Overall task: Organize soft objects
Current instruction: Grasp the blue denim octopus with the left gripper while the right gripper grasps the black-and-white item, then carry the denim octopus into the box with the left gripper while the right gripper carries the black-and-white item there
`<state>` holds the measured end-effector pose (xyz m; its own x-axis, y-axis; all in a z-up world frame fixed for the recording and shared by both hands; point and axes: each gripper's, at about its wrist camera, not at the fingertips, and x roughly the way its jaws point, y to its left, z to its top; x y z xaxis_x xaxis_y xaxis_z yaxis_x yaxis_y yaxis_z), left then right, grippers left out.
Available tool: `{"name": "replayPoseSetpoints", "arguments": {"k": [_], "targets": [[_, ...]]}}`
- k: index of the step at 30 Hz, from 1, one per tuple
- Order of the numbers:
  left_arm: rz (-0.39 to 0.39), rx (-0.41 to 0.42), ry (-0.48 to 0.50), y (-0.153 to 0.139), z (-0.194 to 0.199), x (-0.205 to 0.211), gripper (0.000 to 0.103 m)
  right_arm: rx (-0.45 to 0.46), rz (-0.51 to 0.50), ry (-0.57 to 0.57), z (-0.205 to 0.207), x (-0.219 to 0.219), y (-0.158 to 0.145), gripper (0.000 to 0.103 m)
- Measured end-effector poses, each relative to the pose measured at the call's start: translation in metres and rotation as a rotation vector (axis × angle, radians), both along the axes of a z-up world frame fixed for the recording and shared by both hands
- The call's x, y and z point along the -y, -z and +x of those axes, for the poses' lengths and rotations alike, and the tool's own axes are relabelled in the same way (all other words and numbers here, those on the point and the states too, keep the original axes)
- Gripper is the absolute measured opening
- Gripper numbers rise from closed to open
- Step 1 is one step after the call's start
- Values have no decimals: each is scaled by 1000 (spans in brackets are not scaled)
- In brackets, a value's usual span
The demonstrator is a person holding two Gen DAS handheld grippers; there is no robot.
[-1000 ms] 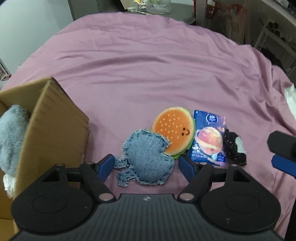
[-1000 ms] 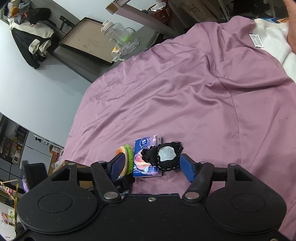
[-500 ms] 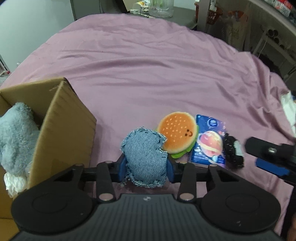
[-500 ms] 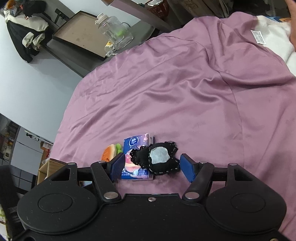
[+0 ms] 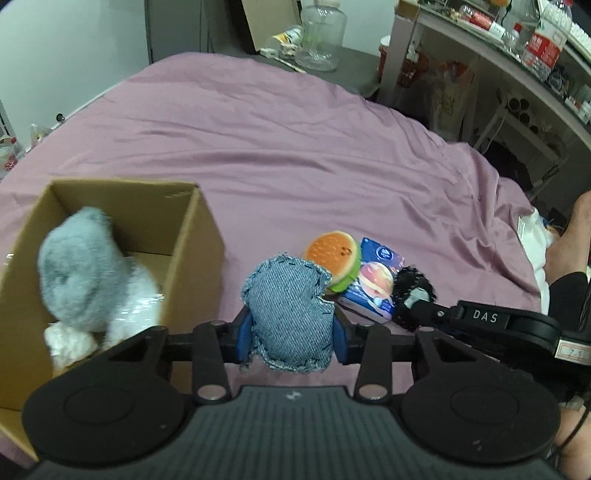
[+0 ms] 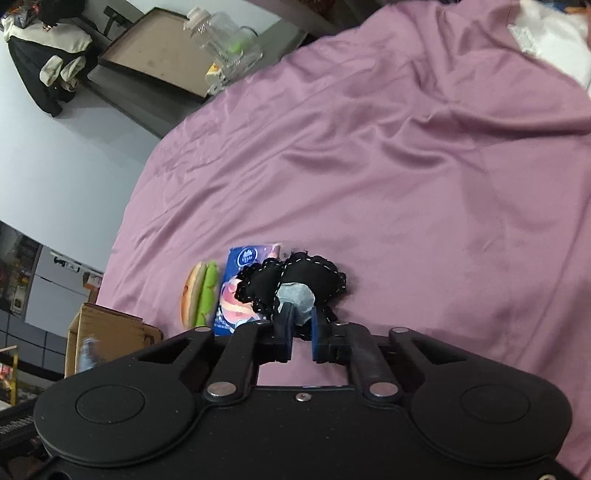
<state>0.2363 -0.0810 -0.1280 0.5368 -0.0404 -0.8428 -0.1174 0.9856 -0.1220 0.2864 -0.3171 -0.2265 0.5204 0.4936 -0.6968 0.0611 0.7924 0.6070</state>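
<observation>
A mauve bedsheet covers a bed, with a cluttered desk and a clear jar behind it. In the left wrist view, the left gripper has its blue pads pressed against both sides of a denim plush, holding it just right of an open cardboard box that contains a grey furry toy. Beyond lie a burger plush and a blue tissue pack, touching each other. In the right wrist view, the right gripper is pinched tight on a black stitched plush, which overlaps the tissue pack; the burger plush stands on edge beside it.
</observation>
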Motion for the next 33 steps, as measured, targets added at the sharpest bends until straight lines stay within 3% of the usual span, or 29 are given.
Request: {"name": "replayPoseSetpoints", "arguments": {"k": [13,33], "targets": [[-24,59,-38,-33,-28,-35,42,76,27,28,-38,-1,-38,7],[-50,102,-119,-65,-68,-107,42,162,110,-55,-75,-62,-101,8]]}}
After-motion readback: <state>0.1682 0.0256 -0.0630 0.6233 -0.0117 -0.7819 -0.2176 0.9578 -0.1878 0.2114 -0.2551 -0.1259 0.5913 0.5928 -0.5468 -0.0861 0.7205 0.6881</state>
